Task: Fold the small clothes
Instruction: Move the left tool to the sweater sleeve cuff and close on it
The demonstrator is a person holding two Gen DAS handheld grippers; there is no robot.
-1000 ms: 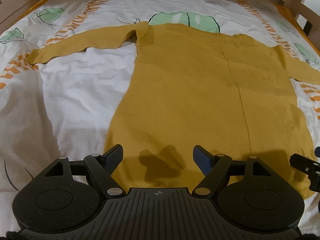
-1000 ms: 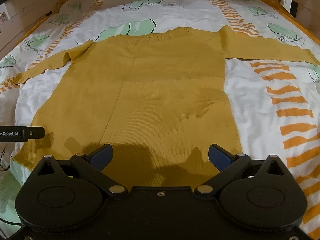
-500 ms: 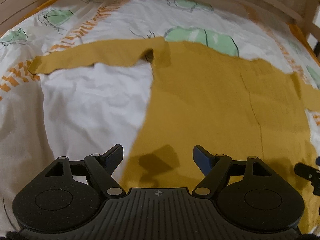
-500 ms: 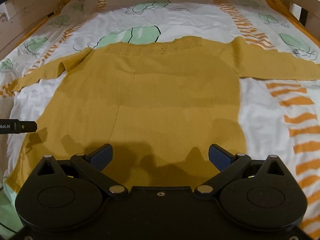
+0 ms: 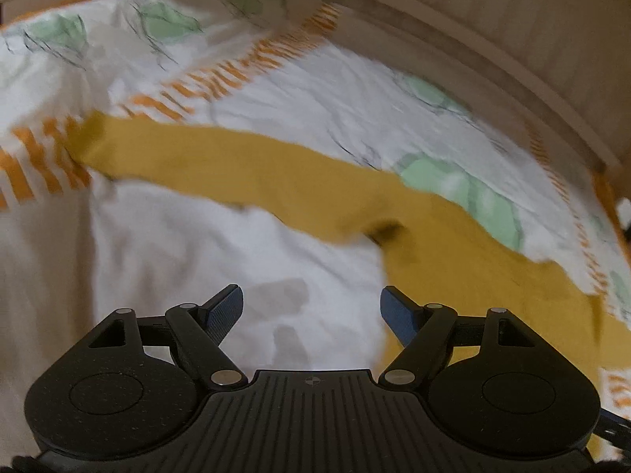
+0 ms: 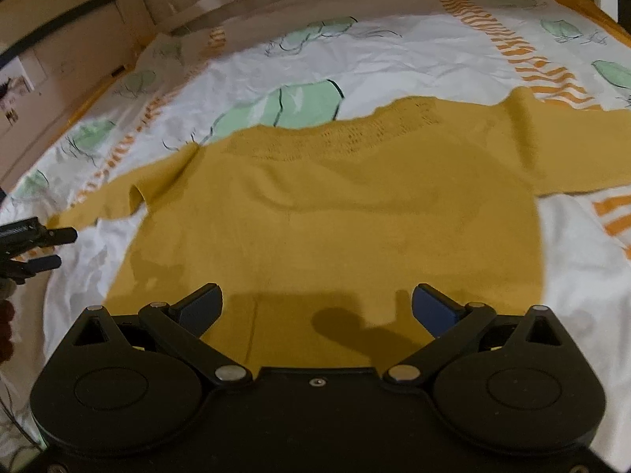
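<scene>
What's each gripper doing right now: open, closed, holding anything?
Left gripper: open, empty, over the bedsheet beside the mustard sweater.
Right gripper: open, empty, above the sweater's lower body.

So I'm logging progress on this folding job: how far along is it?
Done: the mustard sweater lies spread flat on the bedsheet, both sleeves out. In hand: nothing; the left gripper hangs open over bare sheet near the left sleeve, and the right gripper is open over the hem. Left: every fold.
</scene>
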